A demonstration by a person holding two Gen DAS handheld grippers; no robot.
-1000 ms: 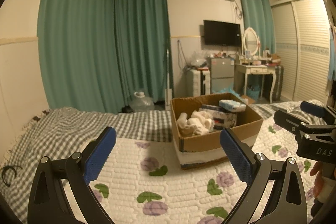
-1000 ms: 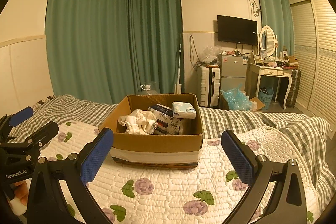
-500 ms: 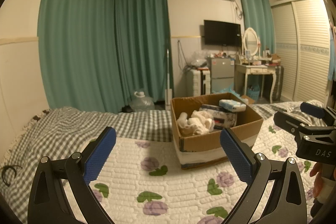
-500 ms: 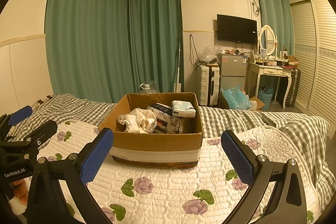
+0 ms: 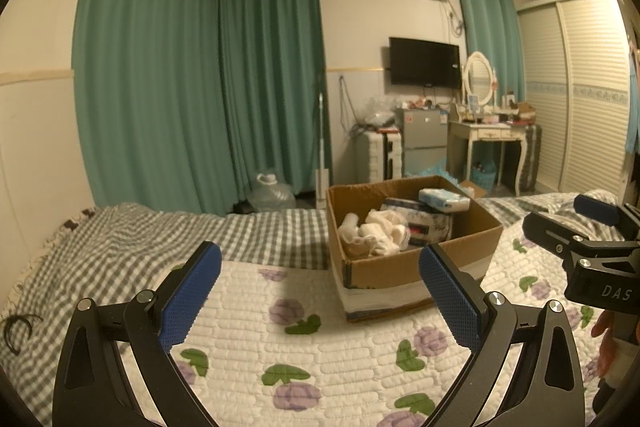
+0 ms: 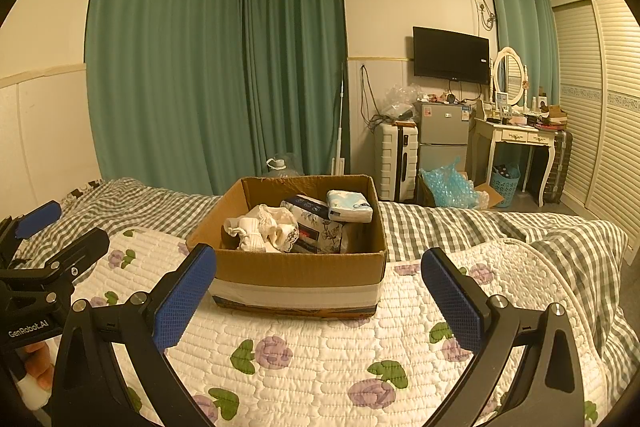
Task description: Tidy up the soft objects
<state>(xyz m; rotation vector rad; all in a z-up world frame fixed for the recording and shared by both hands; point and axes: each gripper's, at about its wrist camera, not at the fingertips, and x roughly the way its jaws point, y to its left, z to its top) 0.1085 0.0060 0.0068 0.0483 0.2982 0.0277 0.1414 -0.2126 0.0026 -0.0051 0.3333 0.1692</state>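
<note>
Now, box (image 6: 298, 269): brown cardboard, open-topped, on the quilt (image 6: 320, 355) mid-bed.
Contents: crumpled cream cloth (image 6: 262, 229), floral pack (image 6: 316, 231), pale-blue tissue pack (image 6: 349, 211).
Quilt: white, puffy-stitched, purple flowers.
Left gripper (image 5: 320, 293): spread wide, empty, blue dimpled pads; "GenRobot.AI".
Right gripper (image 6: 318, 291): spread wide, empty; "DAS".

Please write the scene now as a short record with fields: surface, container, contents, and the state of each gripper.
surface: floral quilt over a checked sheet
container: open cardboard box on the quilt
contents: cream cloth bundle, floral-print pack, small white-blue pack on top
left gripper: open, empty, short of the box
right gripper: open, empty, facing the box
</note>
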